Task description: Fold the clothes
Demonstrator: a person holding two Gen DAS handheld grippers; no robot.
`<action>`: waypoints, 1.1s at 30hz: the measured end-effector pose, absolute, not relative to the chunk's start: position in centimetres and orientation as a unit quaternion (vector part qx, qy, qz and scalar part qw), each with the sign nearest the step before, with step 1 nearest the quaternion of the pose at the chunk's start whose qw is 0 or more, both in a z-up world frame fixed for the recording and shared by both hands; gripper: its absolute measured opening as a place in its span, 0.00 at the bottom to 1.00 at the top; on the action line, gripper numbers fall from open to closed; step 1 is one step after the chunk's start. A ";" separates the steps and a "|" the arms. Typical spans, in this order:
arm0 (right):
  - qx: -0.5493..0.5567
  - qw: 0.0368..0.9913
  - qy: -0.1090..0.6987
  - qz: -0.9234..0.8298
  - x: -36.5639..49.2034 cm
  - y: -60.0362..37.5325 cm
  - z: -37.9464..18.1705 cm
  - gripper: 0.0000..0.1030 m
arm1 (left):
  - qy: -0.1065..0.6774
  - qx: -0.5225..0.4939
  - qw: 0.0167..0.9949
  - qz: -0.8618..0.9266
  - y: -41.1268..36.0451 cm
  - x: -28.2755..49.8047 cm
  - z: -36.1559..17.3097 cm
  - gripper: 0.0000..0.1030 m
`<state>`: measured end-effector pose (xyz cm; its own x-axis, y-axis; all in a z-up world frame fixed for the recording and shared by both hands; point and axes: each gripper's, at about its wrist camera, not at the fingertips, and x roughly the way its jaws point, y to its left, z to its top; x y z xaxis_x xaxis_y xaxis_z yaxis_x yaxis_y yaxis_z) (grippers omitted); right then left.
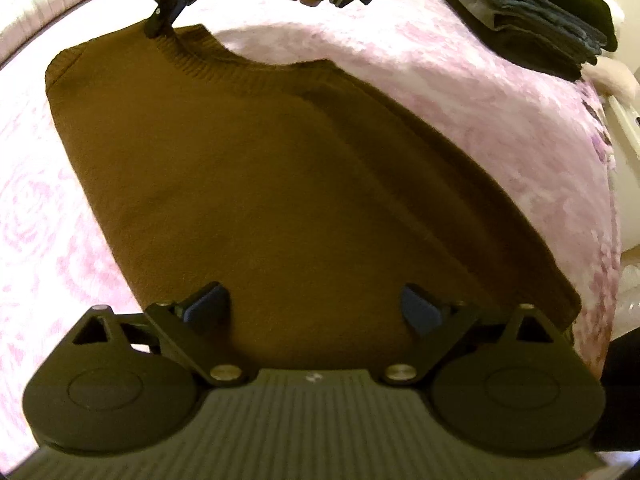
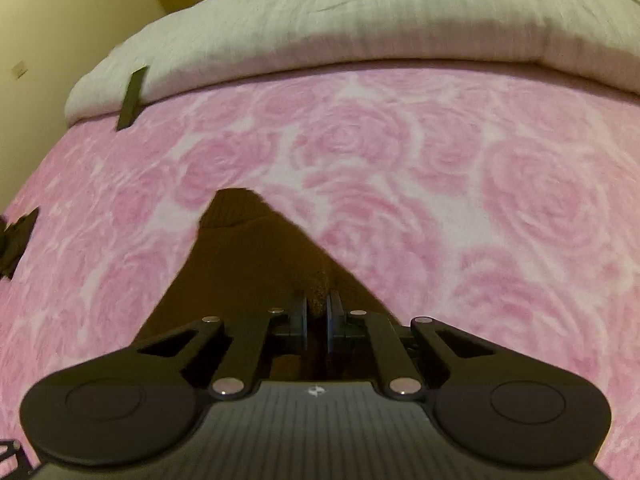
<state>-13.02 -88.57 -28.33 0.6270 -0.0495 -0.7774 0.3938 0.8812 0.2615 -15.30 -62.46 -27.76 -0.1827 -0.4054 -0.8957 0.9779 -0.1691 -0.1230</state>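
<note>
The sweater (image 1: 248,184) lies flat on the bed (image 1: 460,92), long axis running from the left gripper (image 1: 308,300), spread wide above its hem, to the right gripper (image 2: 317,307), clenched on the far collar edge.

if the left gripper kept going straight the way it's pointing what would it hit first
Most likely the brown sweater spread on the pink blanket. The left gripper is open and angled down over the sweater's lower part, with nothing visible between them, though depth is hard to judge.
</note>
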 end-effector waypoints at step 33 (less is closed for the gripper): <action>0.262 0.836 0.455 -0.161 -22.9 -85.1 -28.4 0.00 | 0.390 0.376 0.513 -0.666 -60.3 -17.4 -28.0 0.96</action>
